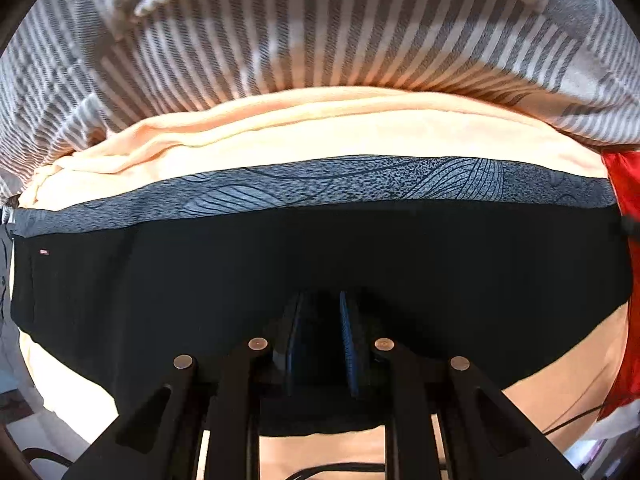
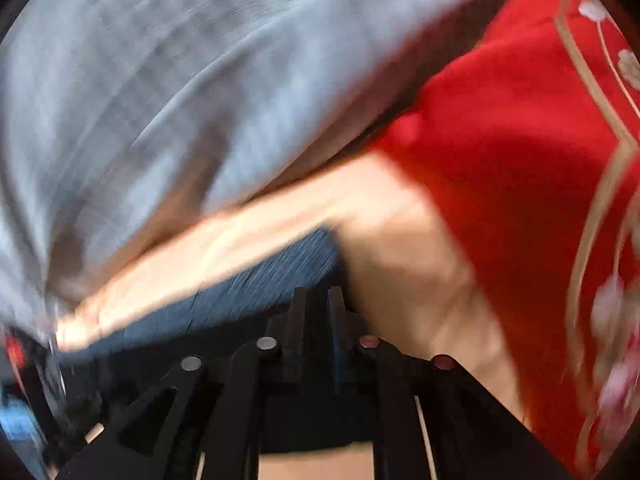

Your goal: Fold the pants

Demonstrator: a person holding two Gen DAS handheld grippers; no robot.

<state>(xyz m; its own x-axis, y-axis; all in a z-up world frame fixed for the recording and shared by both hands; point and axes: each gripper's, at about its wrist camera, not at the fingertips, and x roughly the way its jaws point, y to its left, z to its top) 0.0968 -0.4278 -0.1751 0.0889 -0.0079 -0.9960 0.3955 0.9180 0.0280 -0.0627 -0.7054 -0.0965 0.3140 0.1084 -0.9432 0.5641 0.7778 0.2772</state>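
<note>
The pants point(image 1: 320, 256) lie flat across a peach sheet point(image 1: 280, 136), black with a grey patterned waistband point(image 1: 320, 184) along their far edge. In the left wrist view they span almost the whole width. Their near edge curves across the sheet and is partly hidden behind the left gripper point(image 1: 320, 320) and its black linkage. A tiny tag shows at the pants' left end, too small to read.

The left gripper's fingers stand a little apart with black cloth between and around them. Dark fingers against dark fabric make the contact hard to judge, so I cannot tell whether they pinch the pants or merely rest on them.

Beyond the sheet lies a striped grey-and-white blanket point(image 1: 320, 32), slightly blurred. A red cloth point(image 1: 620, 184) is cut off at the right edge.

The right wrist view is badly smeared by motion. The right gripper point(image 2: 320, 304) sits at the pants' right end point(image 2: 256, 280), where the waistband shows only as blue-grey streaks. Its fingers stand slightly apart over dark cloth; whether they grip it cannot be told. To the right, the red cloth point(image 2: 520, 160) with a gold border and pale flowers covers part of the sheet point(image 2: 400, 240). The blanket point(image 2: 180, 80) fills the far left as a grey blur.
</note>
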